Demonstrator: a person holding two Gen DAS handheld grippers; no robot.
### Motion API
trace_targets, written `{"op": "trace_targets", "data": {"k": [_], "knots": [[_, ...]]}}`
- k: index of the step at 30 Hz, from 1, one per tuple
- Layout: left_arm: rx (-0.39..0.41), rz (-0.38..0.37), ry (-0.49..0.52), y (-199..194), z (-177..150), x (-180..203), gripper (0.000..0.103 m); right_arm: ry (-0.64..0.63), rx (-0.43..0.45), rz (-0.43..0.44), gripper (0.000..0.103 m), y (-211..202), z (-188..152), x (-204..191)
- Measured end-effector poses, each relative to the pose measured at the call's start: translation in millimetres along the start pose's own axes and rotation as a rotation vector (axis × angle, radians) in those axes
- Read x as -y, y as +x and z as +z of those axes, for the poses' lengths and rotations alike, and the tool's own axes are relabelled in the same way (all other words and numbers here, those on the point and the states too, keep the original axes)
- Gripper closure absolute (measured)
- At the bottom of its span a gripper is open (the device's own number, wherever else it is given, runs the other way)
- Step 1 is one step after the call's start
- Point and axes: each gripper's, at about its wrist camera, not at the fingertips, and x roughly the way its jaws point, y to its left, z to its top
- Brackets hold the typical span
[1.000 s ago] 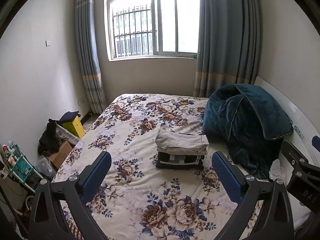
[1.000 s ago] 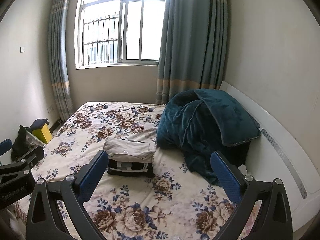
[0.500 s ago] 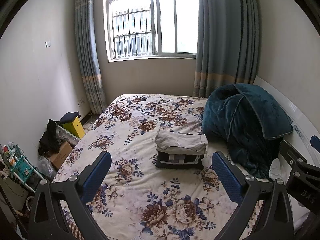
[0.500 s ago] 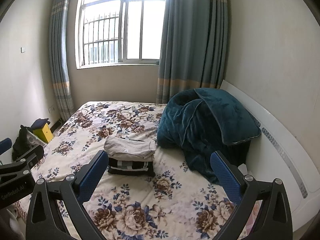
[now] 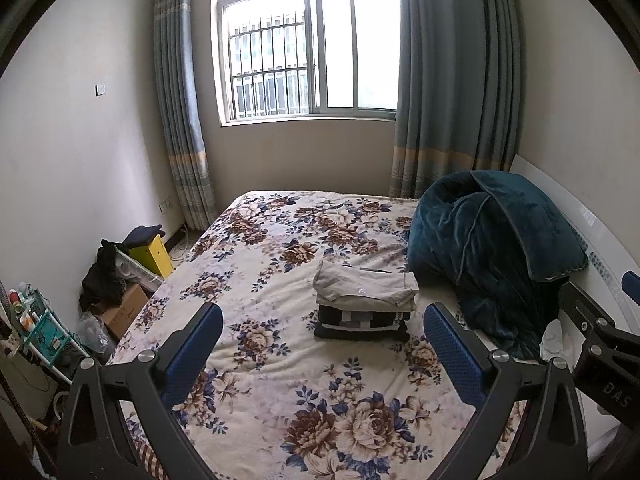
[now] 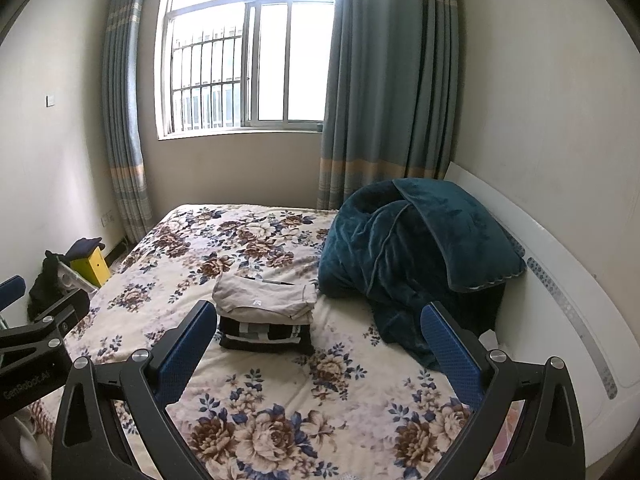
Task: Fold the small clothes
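Floral bedspread (image 5: 280, 360), teal blanket (image 5: 488, 248), barred window (image 5: 308, 52), curtains (image 5: 452, 80)

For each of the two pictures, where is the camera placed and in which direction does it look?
Left wrist view: sits on the left gripper, facing along the bed toward the window; both open fingers show, and the right gripper at the right edge.
Right wrist view: sits on the right gripper, facing the same way, slightly further right; its open fingers show, and the left gripper at the left edge.
Shared: the folded clothes stack, the teal blanket, the window and the curtains.
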Motion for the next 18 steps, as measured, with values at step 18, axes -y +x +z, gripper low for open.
{"op": "trace_targets", "data": {"k": [18], "knots": [[0.004, 0.009, 0.005, -0.3, -0.3, 2.7, 0.0, 0.001, 0.004, 0.006, 0.0, 0.0, 0.5, -1.7]]}}
